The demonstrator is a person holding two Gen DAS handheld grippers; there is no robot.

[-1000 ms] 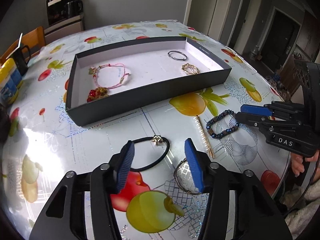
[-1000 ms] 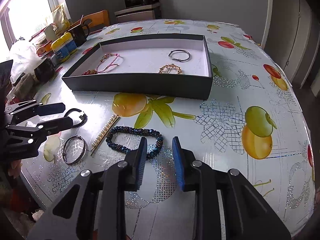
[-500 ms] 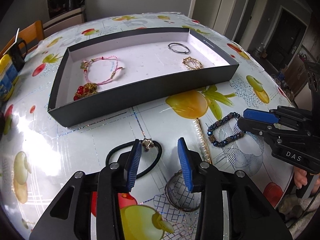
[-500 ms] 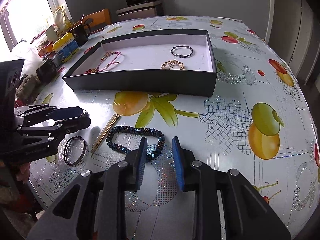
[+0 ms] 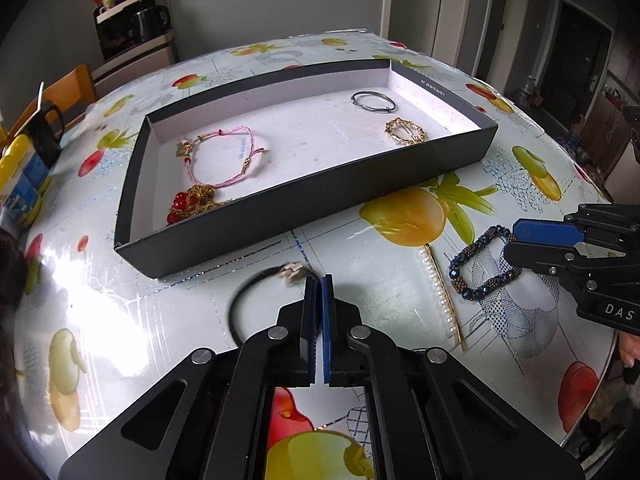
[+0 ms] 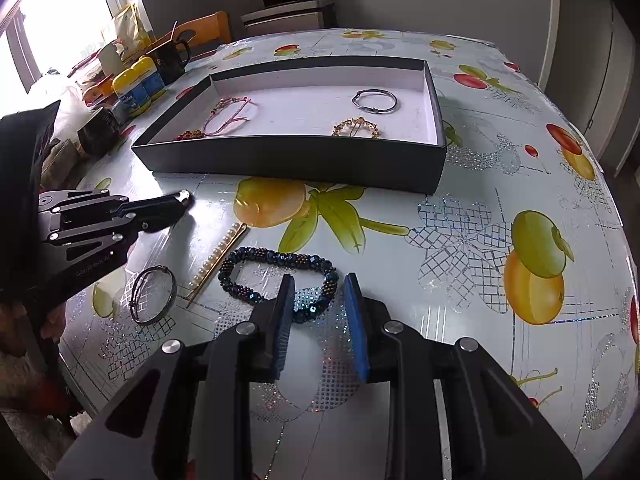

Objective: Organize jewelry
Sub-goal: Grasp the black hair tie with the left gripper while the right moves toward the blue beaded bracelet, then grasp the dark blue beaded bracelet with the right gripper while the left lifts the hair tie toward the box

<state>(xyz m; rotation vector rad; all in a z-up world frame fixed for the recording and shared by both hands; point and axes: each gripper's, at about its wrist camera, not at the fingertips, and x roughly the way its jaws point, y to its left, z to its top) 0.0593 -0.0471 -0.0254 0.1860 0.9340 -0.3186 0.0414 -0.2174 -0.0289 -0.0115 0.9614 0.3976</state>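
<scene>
My left gripper has just closed, its pads pinching the band of a black hair tie with a gold charm; the tie is blurred. It lies in front of the black tray, which holds a pink cord bracelet, a red-and-gold piece, a silver bangle and a gold chain bracelet. My right gripper stands open over the near end of a blue beaded bracelet, its pads apart from the beads. A pearl hair pin lies left of it.
A dark wire bangle lies near the table's front left edge. Mugs and yellow-capped bottles crowd the far left, with a wooden chair behind. The fruit-print tablecloth stretches right of the tray.
My left gripper's jaws went from wide open to shut on the hair tie's band, and it edged closer to the tray. The right gripper stayed put.
</scene>
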